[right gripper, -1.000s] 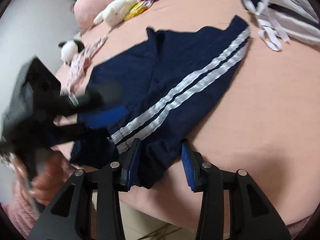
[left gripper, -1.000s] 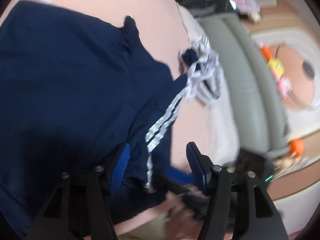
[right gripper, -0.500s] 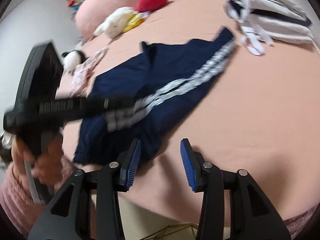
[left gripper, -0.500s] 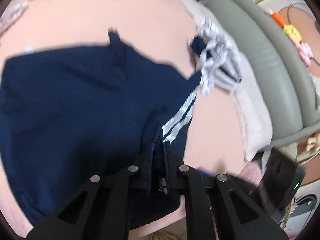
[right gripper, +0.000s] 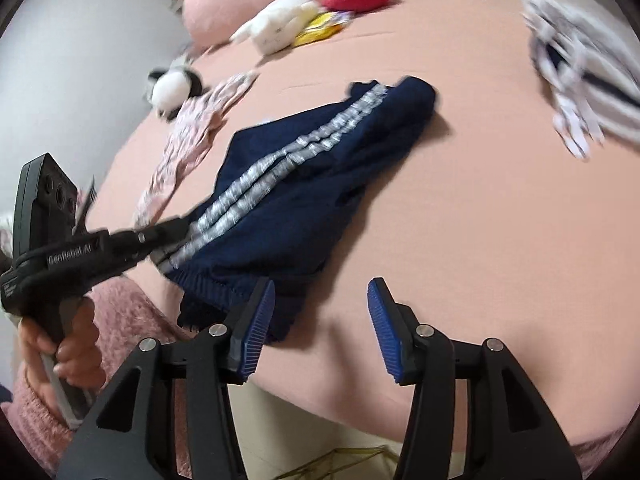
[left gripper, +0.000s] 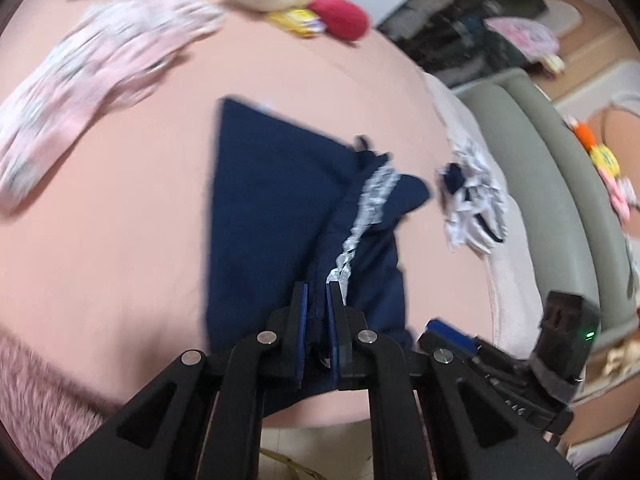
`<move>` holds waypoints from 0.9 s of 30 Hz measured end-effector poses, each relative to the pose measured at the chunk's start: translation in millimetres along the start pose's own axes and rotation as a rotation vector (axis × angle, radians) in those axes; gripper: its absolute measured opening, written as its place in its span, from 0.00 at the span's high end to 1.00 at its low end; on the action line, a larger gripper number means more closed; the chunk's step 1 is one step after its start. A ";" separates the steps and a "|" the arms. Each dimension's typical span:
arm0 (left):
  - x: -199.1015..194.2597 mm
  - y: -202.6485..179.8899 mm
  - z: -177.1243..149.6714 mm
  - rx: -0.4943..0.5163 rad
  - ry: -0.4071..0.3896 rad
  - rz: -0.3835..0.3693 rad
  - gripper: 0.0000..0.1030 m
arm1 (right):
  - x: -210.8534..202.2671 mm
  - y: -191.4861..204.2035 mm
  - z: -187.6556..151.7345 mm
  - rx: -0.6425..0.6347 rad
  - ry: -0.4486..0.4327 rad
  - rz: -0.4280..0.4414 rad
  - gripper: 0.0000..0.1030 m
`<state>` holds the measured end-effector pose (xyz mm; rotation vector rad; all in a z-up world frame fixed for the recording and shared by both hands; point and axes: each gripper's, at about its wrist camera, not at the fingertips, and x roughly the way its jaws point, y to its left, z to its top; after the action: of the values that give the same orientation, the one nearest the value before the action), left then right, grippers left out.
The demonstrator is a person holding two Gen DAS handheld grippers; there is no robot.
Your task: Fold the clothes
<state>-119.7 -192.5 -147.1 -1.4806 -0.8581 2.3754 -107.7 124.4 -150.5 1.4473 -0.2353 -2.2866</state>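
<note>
Covering most of both views is the bed [right gripper: 500, 208], pink sheet, its near edge at the bottom of frame. Shorts [right gripper: 320, 184], navy with two white side stripes, lie near that edge, partly doubled over, the striped side lifted and pulled across. A pink patterned garment [left gripper: 92, 76] lies toward the far left corner; a striped garment [right gripper: 580, 80] sits by the right edge, well apart from the shorts. Soft toys [right gripper: 280, 24] are at the far edge.

Left gripper [left gripper: 316, 304]: jaws pinched tight on the shorts' striped edge near the waistband, fabric bunched between the pads. Right gripper [right gripper: 320, 312]: jaws opening, nothing between them; it hangs over the near edge, with the shorts' hem just beside its left finger. A hand [right gripper: 64, 344] in a pink fleece sleeve holds the left tool's grip.

Judged step: carrying the striped half over the other half. To do it well, keep the pinch firm, draw the fabric across flat, line stripe edge to the opposite edge before release, and use the free gripper to pin or take the hem so that the lower layer does not drag.

Writing: white lettering on the left tool's body, roughly "GenRobot.AI", blurred.
</note>
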 end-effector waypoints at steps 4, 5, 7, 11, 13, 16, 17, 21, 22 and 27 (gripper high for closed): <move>8.8 25.6 -21.4 -0.052 0.022 0.021 0.91 | 17.8 14.2 4.7 0.017 0.021 0.018 0.52; 14.3 24.6 -22.7 -0.062 0.024 0.026 0.91 | 22.5 15.5 5.3 0.016 0.032 0.022 0.52; 16.4 28.1 -21.1 -0.064 0.024 0.031 0.91 | 32.4 17.5 4.9 -0.011 0.058 0.009 0.49; 23.5 23.9 -21.9 -0.026 0.040 0.073 0.91 | 53.2 9.1 -5.0 -0.059 0.137 -0.175 0.50; 26.4 23.0 -25.2 -0.018 0.053 0.096 0.91 | 48.3 4.9 -8.1 -0.050 0.129 -0.170 0.50; 17.4 18.4 -24.7 -0.008 0.032 0.051 0.90 | 32.7 6.6 -7.1 -0.039 0.109 -0.179 0.50; 9.9 13.8 -24.5 0.003 0.003 0.009 0.90 | 26.2 8.0 -5.7 -0.035 0.083 -0.160 0.50; 12.5 7.7 -26.3 0.034 0.006 0.059 0.89 | 20.0 16.3 1.0 -0.036 0.040 -0.068 0.48; 16.9 9.3 -27.0 0.034 0.025 0.087 0.89 | 27.7 20.9 1.5 -0.041 0.055 -0.083 0.48; 19.9 12.2 -27.5 0.026 0.058 0.153 0.89 | 47.0 18.4 -8.5 -0.072 0.126 -0.196 0.52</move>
<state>-103.7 -183.2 -177.9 -1.6511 -0.7223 2.4256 -112.7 88.2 -186.2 1.6331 0.0279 -2.3160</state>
